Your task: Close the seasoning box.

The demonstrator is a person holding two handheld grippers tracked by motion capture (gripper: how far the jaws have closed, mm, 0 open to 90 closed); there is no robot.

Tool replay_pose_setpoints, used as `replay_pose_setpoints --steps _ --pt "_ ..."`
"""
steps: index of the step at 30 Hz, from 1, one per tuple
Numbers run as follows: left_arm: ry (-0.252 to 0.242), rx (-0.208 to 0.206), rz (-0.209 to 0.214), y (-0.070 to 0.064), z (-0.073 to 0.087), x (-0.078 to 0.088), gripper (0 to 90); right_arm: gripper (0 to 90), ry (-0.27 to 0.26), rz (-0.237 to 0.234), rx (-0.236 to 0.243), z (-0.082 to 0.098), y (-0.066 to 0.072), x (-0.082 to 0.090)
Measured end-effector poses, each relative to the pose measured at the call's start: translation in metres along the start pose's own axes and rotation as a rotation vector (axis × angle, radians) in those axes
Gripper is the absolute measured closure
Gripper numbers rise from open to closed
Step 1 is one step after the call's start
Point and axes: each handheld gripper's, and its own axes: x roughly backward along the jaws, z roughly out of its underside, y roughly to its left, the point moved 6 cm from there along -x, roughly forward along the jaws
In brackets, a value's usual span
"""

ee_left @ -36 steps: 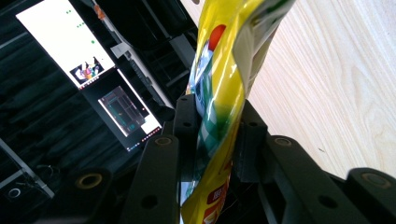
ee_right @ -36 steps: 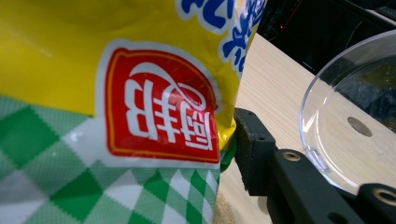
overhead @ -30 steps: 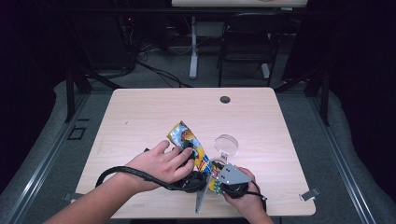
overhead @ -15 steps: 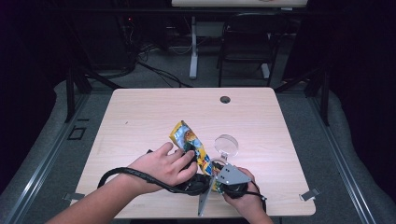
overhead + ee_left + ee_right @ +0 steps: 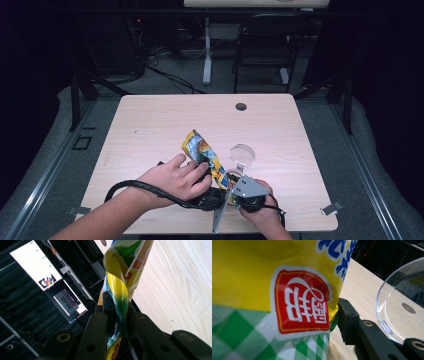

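A yellow snack bag [image 5: 201,151] with green and blue print stands tilted over the table's near middle, held between both hands. My left gripper [image 5: 116,305], under the left hand [image 5: 175,177], has just been closing and is now shut on the bag's twisted edge [image 5: 117,290]. My right gripper [image 5: 231,187], topped by its grey plate [image 5: 248,187], grips the bag's lower end. In the right gripper view the bag [image 5: 274,290] covers one jaw and presses against the other. A clear round dish [image 5: 242,155] lies just right of the bag.
The light wooden table [image 5: 150,125] has a dark cable hole [image 5: 241,106] near its far edge. A black cable [image 5: 135,186] loops off the left gripper along the near edge. The dish [image 5: 402,302] lies close to my right gripper. Chairs and desk legs stand beyond the table.
The bag's upper part looks a little narrower and more twisted than before. Both hands have stayed where they were.
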Motion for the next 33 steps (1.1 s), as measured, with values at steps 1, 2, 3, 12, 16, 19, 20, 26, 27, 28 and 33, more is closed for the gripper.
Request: replay_pose_setpoints --steps 1,2,3,12,16,19,20,26,27,28,33 --pt "-0.003 -0.001 -0.011 0.0009 -0.0003 0.0004 87.9 71.3 -0.002 0.0 -0.002 -0.0002 0.0 0.0002" --pt "-0.003 -0.001 -0.011 0.0009 -0.0003 0.0004 87.9 71.3 -0.002 0.0 -0.002 -0.0002 0.0 0.0002" --pt "-0.004 0.001 -0.012 0.0013 -0.0005 0.0008 87.9 71.3 -0.006 0.0 -0.007 -0.0005 -0.0002 0.0004" --pt "-0.006 -0.002 -0.015 0.0056 -0.0017 0.0007 88.1 71.3 -0.011 -0.014 -0.035 -0.0011 -0.0011 0.0016" --pt "-0.008 -0.001 -0.017 0.0067 -0.0022 0.0003 88.3 71.3 -0.016 -0.02 -0.044 -0.0015 -0.0008 0.0016" --pt "-0.008 0.0 -0.017 0.007 -0.0022 0.0002 88.3 71.4 -0.013 -0.022 -0.045 -0.0013 -0.0013 0.0018" --pt "-0.008 0.0 -0.017 0.007 -0.0022 0.0002 88.3 71.4 -0.013 -0.022 -0.045 -0.0013 -0.0013 0.0018" --pt "-0.005 -0.001 -0.009 0.0075 -0.0022 0.0008 88.4 71.3 -0.014 -0.026 -0.049 -0.0016 -0.0009 0.002" --pt "-0.006 -0.001 -0.009 0.0075 -0.0022 0.0007 88.4 71.4 -0.019 -0.029 -0.049 -0.0019 -0.0006 0.0017" --pt "-0.004 -0.001 -0.006 0.0074 -0.0022 0.0007 88.4 71.4 -0.019 -0.029 -0.049 -0.0019 -0.0006 0.0017" --pt "-0.006 0.0 -0.01 0.0076 -0.0023 0.0005 88.4 71.3 -0.016 -0.03 -0.051 -0.0018 -0.0005 0.0017"
